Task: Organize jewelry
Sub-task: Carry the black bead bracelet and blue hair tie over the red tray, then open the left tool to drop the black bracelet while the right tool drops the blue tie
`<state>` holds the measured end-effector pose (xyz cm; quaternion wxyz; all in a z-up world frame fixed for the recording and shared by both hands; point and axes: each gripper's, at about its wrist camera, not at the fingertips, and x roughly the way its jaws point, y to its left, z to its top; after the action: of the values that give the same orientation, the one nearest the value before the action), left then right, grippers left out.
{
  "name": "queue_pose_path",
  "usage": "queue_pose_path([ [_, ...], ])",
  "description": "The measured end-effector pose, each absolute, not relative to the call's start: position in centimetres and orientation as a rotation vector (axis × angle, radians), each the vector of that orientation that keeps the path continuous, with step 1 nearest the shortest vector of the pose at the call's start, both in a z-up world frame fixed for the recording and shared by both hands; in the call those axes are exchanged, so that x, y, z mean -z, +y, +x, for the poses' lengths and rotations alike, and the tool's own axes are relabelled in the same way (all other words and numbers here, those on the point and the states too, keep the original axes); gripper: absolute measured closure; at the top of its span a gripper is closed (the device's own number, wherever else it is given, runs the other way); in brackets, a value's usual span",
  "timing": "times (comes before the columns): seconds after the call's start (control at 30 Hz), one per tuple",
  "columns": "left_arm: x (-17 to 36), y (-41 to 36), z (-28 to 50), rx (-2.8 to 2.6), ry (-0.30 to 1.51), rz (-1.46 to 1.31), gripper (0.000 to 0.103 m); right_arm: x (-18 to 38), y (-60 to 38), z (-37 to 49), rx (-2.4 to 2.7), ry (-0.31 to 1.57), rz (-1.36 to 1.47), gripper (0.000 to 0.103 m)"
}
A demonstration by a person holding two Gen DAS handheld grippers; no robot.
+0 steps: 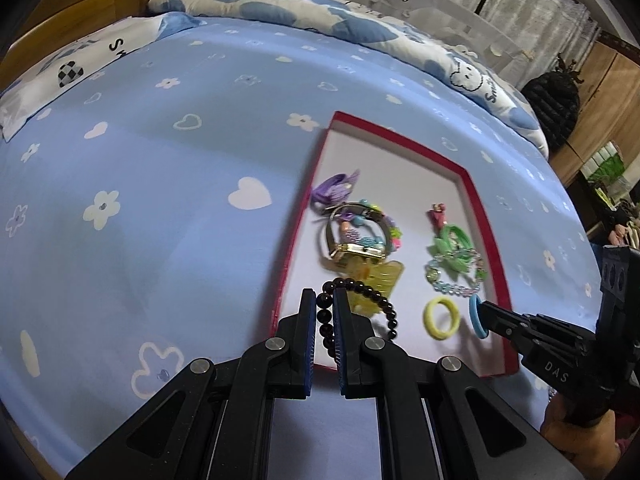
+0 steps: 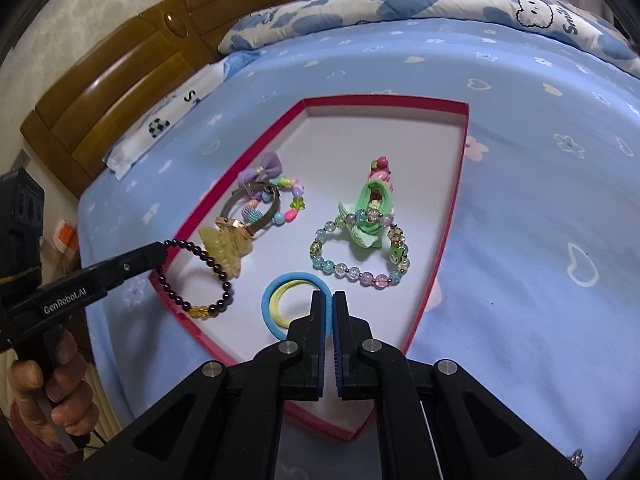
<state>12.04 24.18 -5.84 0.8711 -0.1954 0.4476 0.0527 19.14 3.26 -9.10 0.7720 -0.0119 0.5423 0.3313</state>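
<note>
A red-rimmed box [image 1: 486,216] [image 2: 460,184] with a white floor lies on the blue bed. My left gripper [image 1: 325,308] [image 2: 162,250] is shut on a dark bead bracelet [image 1: 380,300] [image 2: 208,276] and holds it over the box's near left edge. My right gripper [image 2: 329,300] [image 1: 482,312] is shut on a blue hair tie [image 2: 276,294] [image 1: 476,318] above a yellow hair tie [image 1: 440,317] [image 2: 286,304] on the box floor. In the box lie a yellow butterfly clip [image 2: 226,248], a watch [image 1: 356,248], a pastel bead bracelet [image 2: 360,256] and a green hair tie [image 2: 372,216].
A purple bow tie [image 2: 258,170] and a colourful bead bracelet [image 2: 290,204] lie at the box's left side. A red clip [image 2: 382,168] lies behind the green tie. A rolled quilt [image 1: 320,12] lines the far edge of the bed; a wooden headboard [image 2: 120,92] stands at the left.
</note>
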Motion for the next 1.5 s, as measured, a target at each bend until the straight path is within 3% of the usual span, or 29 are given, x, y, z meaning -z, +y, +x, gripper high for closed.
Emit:
queue_pose_path([
  [0.7, 8.3, 23.7, 14.3, -0.129, 0.995, -0.357, 0.093, 9.8, 4.2, 19.5, -0.716, 1.202, -0.075, 0.096],
  [1.0, 7.8, 23.1, 14.1, -0.131, 0.981, -0.326, 0.083, 9.2, 4.0, 19.4, -0.738, 1.179, -0.027, 0.074],
  [1.17, 7.2, 23.1, 13.6, -0.127, 0.965, -0.335, 0.079, 8.1, 2.8, 19.5, -0.726, 1.130, 0.018, 0.074],
  [1.23, 6.6, 23.0, 13.2, -0.129, 0.950, -0.330, 0.073, 7.5, 2.2, 19.5, -0.723, 1.107, 0.041, 0.070],
  [1.37, 5.0, 22.5, 12.0, -0.134, 0.904, -0.314, 0.048, 6.2, 1.1, 19.4, -0.715, 1.050, 0.080, 0.065],
  [1.5, 3.7, 22.2, 10.3, -0.160, 0.857, -0.311, 0.021, 5.2, 0.2, 19.1, -0.713, 1.003, 0.119, 0.047],
])
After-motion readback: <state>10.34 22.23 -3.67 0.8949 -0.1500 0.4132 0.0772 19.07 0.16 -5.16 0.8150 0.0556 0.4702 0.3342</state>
